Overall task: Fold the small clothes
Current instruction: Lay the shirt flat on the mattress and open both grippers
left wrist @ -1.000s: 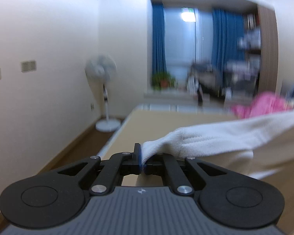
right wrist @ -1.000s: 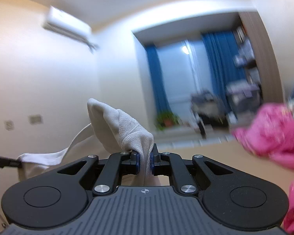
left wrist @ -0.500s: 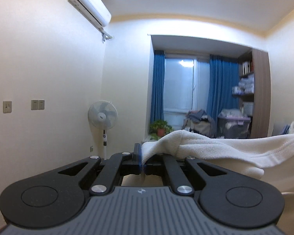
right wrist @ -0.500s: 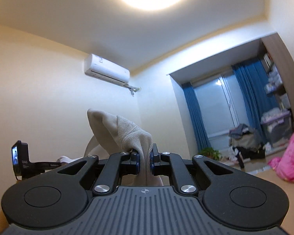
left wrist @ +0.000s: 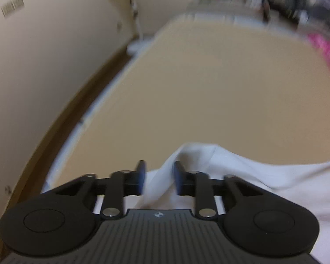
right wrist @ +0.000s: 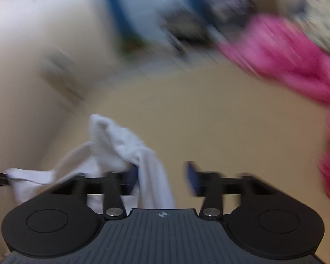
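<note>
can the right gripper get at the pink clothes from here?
Probably yes. Bare tan surface lies between the right gripper and the pink clothes; its jaws are opening, the white garment still draped between them.

Ahead of the left gripper the tan bed surface lies bare to its far edge. White cloth crowds its right side; a pink heap blocks the far right.

light: soft, even | blur: heavy motion, esp. right view | edges: fisheye bend
</note>
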The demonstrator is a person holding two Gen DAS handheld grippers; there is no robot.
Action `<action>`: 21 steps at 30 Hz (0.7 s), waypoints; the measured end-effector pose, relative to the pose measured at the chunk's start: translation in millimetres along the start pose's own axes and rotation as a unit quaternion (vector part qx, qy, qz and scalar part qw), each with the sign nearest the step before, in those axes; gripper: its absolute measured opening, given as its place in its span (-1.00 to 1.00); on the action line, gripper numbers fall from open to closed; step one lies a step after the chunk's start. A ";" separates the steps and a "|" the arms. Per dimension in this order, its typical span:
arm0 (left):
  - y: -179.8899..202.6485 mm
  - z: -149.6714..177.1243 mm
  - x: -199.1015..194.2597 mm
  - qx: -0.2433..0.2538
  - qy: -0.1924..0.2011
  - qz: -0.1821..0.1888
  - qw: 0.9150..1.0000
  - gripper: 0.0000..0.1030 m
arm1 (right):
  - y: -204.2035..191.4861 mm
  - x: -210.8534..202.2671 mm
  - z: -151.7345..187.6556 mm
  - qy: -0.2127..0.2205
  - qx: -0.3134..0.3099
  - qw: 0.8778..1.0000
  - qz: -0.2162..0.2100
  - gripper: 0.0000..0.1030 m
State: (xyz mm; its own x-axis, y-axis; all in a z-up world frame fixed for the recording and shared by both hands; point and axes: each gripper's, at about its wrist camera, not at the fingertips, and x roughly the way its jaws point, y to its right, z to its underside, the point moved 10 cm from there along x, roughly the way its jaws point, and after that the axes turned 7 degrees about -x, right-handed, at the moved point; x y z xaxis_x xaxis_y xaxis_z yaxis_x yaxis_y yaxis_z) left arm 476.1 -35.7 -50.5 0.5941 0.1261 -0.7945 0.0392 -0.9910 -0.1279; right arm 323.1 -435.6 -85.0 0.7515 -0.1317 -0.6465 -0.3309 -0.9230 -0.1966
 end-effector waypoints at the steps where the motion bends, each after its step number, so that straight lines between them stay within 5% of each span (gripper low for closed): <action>1: 10.5 11.1 9.2 0.009 -0.007 0.008 1.000 0.07 | 6.4 24.0 16.6 -0.025 -0.004 1.000 0.008 0.06; 2: 18.3 21.8 13.9 0.020 -0.011 0.018 1.000 0.50 | 12.5 34.2 32.8 -0.034 0.000 0.999 0.003 0.09; 4: 29.7 45.0 10.2 0.055 0.000 0.035 0.998 0.80 | 23.2 33.1 66.1 -0.040 0.024 0.999 -0.021 0.30; 8: 29.3 104.6 -13.4 0.116 0.009 0.033 0.993 0.80 | 40.2 6.5 138.5 -0.065 0.017 0.998 -0.021 0.39; 14: -1.3 195.5 -63.3 0.097 -0.023 0.050 0.994 0.84 | 25.5 -60.4 232.0 -0.102 -0.003 0.995 -0.004 0.54; 21: -22.6 240.2 -103.4 0.094 -0.020 0.049 0.994 0.85 | 7.6 -96.3 304.0 -0.145 0.016 0.989 -0.016 0.62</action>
State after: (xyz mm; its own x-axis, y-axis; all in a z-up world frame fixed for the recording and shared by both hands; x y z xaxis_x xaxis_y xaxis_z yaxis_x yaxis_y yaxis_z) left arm 220.9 -15.5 -108.1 0.5557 0.0337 -0.8307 -0.1709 -0.9732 -0.1538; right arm 74.6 -320.0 -248.3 0.5683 0.0107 -0.8228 -0.3313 -0.9123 -0.2407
